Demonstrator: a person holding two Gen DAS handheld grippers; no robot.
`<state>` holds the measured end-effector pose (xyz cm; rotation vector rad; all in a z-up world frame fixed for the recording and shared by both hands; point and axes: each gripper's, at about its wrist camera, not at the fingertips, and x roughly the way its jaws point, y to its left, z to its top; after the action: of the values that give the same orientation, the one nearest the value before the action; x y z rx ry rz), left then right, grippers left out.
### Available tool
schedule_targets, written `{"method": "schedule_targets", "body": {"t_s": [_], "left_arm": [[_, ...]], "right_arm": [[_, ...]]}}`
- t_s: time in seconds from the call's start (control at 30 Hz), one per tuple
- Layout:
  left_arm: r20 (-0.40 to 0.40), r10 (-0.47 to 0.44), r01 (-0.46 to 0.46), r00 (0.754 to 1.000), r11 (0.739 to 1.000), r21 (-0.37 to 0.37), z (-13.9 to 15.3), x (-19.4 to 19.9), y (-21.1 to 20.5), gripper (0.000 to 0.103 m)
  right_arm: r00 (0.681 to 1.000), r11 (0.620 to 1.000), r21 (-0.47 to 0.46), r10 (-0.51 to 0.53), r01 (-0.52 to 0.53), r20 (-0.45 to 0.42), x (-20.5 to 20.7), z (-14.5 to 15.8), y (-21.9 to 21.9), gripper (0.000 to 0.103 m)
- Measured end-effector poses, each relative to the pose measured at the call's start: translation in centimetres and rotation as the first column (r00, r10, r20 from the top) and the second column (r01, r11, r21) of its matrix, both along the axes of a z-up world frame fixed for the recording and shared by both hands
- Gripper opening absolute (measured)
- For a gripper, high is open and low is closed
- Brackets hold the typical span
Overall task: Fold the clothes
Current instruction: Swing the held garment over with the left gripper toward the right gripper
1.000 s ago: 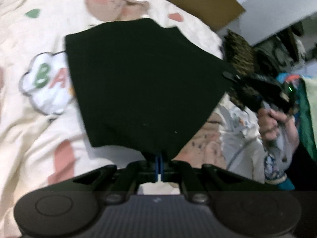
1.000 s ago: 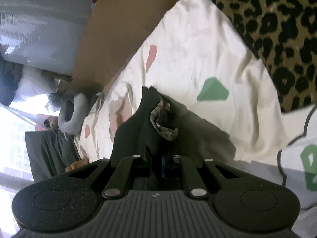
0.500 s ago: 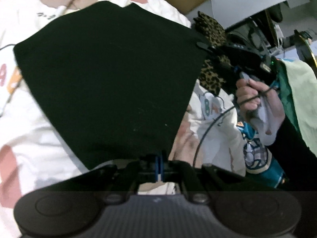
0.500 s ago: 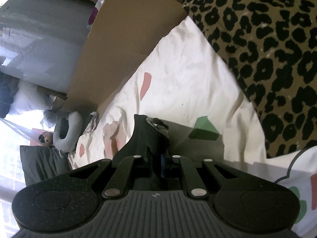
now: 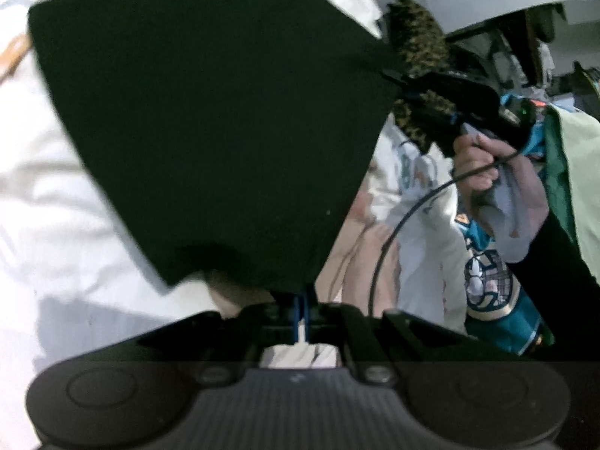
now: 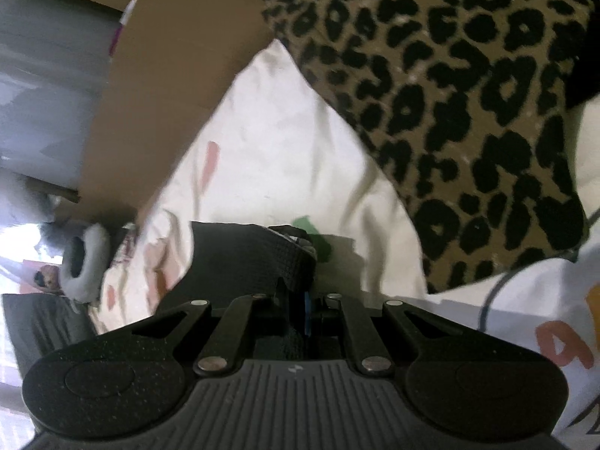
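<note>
Both grippers' black garment (image 5: 210, 127) stretched flat, long axis between them.

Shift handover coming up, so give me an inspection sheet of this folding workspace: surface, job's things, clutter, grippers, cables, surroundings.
Surface: cream printed bedsheet, wrinkled.
Job's things: black garment spread wide, stretched between both grippers.
Clutter: leopard-print fabric on the sheet; teal printed cloth and a pale green cloth at the right edge.
Grippers: left gripper shut on the black garment's near corner; right gripper shut on another corner, held by a hand.
Cables: thin black cable arcing down from the right gripper.
Surroundings: brown cardboard at the sheet's edge; grey ring cushion beyond.
</note>
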<state>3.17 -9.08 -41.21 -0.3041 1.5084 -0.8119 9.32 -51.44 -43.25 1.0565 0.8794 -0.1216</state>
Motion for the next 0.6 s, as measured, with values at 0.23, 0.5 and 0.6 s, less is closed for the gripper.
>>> {"method": "schedule_targets", "body": {"t_s": [0.23,0.5,0.6], "left_arm": [[0.007,-0.005,0.004,1.000,0.998,0.067,0.5,0.4,1.7,0.013],[0.116,0.103,-0.124,0.988,0.972,0.198,1.9,4.1,5.2,0.031],[0.134,0.121,-0.150,0.984,0.960,0.238,2.1,5.0,6.3,0.031]], "right_arm": [[1.000,0.999,0.043,-0.019,0.020,-0.010,-1.8,-0.6,0.2,0.029],[0.999,0.997,0.067,0.027,-0.025,-0.028,-3.7,-0.9,2.2,0.035],[0.998,0.995,0.084,0.047,-0.044,-0.031,-4.3,-1.1,2.8,0.035]]}}
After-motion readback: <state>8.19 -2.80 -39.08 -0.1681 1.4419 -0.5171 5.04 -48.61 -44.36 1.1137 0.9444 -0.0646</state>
